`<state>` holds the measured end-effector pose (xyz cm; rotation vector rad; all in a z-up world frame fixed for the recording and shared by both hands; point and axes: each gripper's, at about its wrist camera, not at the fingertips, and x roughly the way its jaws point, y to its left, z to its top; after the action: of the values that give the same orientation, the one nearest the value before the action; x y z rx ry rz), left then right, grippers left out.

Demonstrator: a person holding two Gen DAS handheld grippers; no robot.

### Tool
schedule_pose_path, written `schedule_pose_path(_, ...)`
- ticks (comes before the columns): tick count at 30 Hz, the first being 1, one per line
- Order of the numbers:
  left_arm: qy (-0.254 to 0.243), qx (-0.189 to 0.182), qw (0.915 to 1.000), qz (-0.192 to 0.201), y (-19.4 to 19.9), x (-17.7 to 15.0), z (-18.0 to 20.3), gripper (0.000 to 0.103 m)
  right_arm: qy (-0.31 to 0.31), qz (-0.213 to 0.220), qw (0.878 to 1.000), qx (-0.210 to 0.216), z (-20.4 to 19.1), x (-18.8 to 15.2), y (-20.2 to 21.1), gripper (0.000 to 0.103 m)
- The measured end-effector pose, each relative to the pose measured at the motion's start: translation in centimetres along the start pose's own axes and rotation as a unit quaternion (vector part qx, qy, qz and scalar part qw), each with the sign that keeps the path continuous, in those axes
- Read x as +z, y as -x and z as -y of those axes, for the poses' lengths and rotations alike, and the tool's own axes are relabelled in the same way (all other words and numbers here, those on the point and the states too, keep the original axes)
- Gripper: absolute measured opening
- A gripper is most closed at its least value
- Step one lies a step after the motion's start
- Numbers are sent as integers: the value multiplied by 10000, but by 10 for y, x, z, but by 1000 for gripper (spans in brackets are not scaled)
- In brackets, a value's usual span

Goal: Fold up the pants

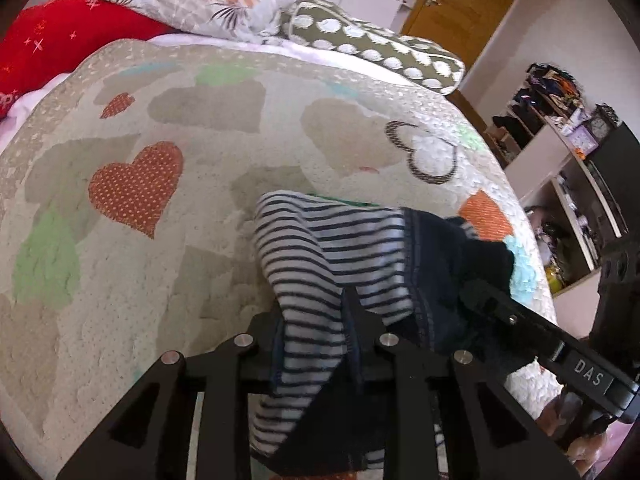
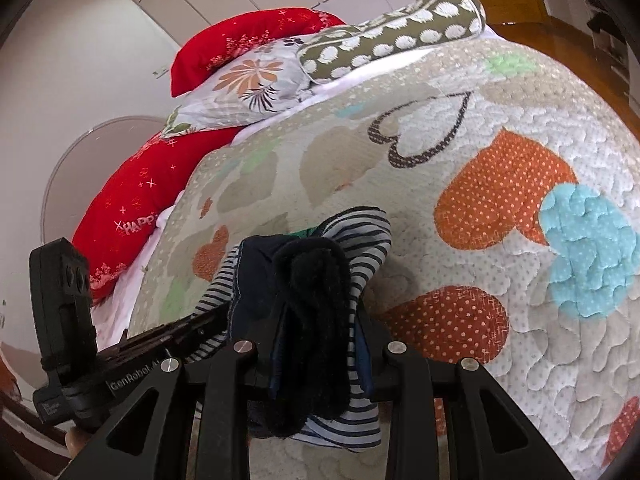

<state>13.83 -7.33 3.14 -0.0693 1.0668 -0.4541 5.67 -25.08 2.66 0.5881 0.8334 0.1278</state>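
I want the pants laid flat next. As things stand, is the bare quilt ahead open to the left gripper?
Probably yes: the left gripper is shut on the striped pants, and the quilt ahead lies bare up to the pillows.

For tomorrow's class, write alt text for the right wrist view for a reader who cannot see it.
The right gripper clamps bunched striped pants with dark navy trim above a heart-patterned quilt. The left gripper grips the same pants from the left; red and floral pillows lie behind.

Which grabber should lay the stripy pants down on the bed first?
Probably neither alone: the left gripper and right gripper both pinch the striped pants side by side over the quilt, so lowering together seems best.
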Motion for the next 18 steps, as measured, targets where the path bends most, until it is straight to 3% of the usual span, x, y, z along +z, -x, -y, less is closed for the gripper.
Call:
schedule_pose_path(2,115,-13,9999,-45,-3,0,-6,38,-58,-47,10000,-54,8,-1,-3,38)
schedule_pose_path(3,259,-74,9996,-69,-3,-1,-12,44,-102,-47,9999,-100,11,-2,-3,50)
schedule_pose_path(5,520,-254,9982,-136,0,-3,-21,47,-323,23,9993,-212,20,-3,3,64)
schedule_pose_path(6,671,-373,9969,-181,3,-5,-28,47,-427,82,9989,-179,23,-4,8,65)
schedule_pose_path(10,884,-292,9956,-103,22,-20,-40,50,-423,486,9977,-206,19,-5,40,64)
schedule_pose_path(12,911,-161,9957,10,33,-30,-42,52,-387,677,9969,57,8,-7,57,43)
schedule_pose_path(16,881,176,9958,188,48,-49,-38,55,-185,378,9955,846,-17,-12,53,41)
schedule_pose_path(18,785,236,9965,192,53,-60,-32,55,-232,181,9957,879,-18,-18,42,41)
